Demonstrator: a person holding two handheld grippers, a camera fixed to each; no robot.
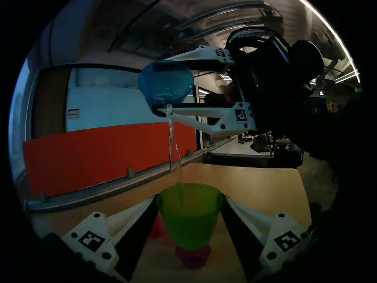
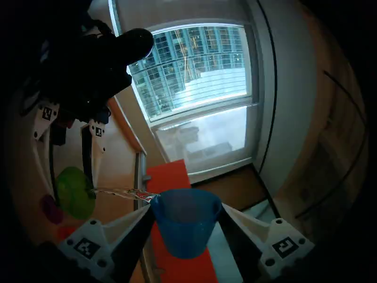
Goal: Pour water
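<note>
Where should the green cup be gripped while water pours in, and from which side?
Take the green cup by its side wall just below the rim, coming in level from the side, as the left gripper does. The cup widens upward, so it should wedge between the fingers, and the mouth is left open for the stream from the blue cup.

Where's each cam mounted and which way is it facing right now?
Left gripper view: rides the left tool, faces roughly level across the table; its fingers clamp the green cup; the hand on the right tool shows beyond.
Right gripper view: rides the right tool, rolled sideways toward a window; its fingers clamp the tipped blue cup.
Shared: both cups, both tools, the water stream.
</note>
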